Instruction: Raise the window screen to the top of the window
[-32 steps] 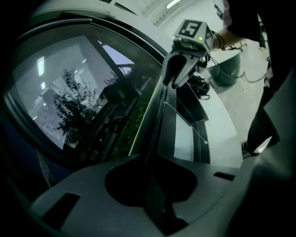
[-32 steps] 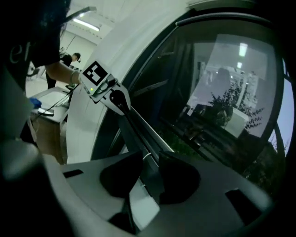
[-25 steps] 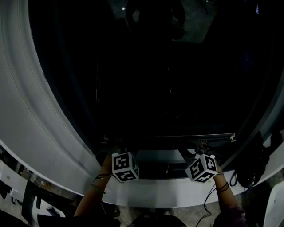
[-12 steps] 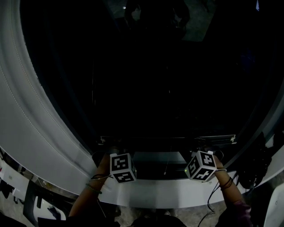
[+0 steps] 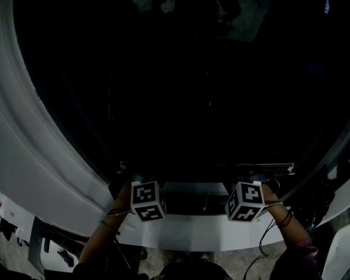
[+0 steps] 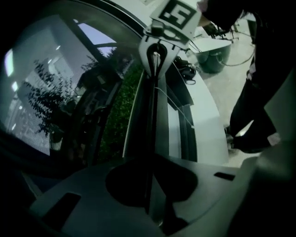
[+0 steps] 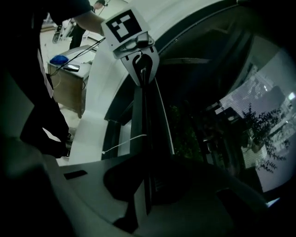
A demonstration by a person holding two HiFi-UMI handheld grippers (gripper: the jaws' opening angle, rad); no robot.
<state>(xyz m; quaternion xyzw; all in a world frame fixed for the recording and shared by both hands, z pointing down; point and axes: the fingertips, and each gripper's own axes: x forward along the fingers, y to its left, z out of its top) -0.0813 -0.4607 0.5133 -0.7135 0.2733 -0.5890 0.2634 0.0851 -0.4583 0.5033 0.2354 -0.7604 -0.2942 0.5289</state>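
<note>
Against the picture from 1 second ago, the bottom rail (image 5: 208, 165) of the window screen (image 5: 208, 136) sits a little higher in my head view, and both marker cubes have come up with it. The rail is level and low in the window, just above the white sill (image 5: 191, 232) and far from the top.

At the left, the curved white window frame (image 5: 38, 153) sweeps down to the sill. My left forearm (image 5: 101, 240) reaches up to the left gripper (image 5: 135, 178), which meets the rail near its left end. In the left gripper view the left gripper (image 6: 150, 194) has its 2 jaws pressed together on the rail (image 6: 150, 115), whose thin edge runs out from between them towards the other gripper's cube (image 6: 178, 14). A thin white cord (image 6: 173, 104) hangs beside the rail, and a green hedge (image 6: 122, 106) shows outside.

At the right, the right gripper (image 5: 256, 178) meets the rail near its right end, wrist bands on the forearm (image 5: 285, 227) behind it. In the right gripper view the right gripper (image 7: 147, 190) is likewise clamped onto the rail (image 7: 145, 120), with the same cord (image 7: 125, 140) to its side and a desk (image 7: 64, 78) with a blue thing (image 7: 58, 59) on it in the room beyond.

The only print I can make out is the black and white square markers on the 2 cubes; they carry no letters.
</note>
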